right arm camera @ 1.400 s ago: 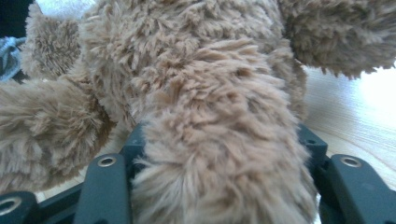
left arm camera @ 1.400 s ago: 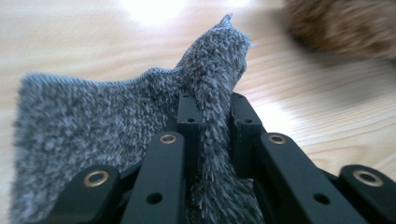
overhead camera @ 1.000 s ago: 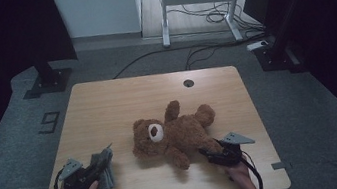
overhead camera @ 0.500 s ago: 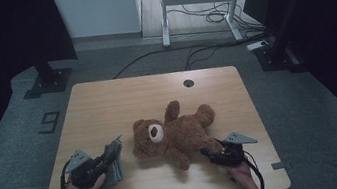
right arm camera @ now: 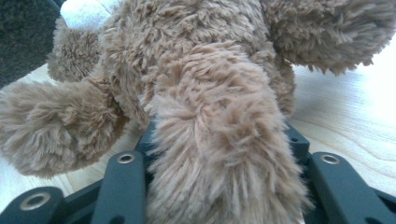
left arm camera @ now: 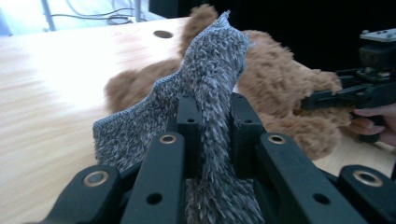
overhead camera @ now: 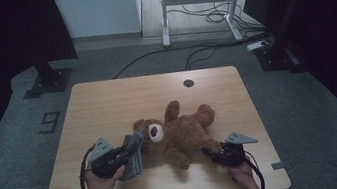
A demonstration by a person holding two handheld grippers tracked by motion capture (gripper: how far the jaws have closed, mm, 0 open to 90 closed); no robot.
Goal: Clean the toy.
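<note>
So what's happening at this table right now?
A person works a brown teddy bear lying on the wooden table. The left gripper is shut on a grey fuzzy cloth, held beside the bear's head. The right gripper has just been closing, with one of the bear's legs between its jaws.

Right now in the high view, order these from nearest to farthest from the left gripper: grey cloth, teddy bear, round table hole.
1. Grey cloth, clamped in the left gripper.
2. Teddy bear, just right of it, mid-table.
3. Round table hole, near the far edge.
</note>
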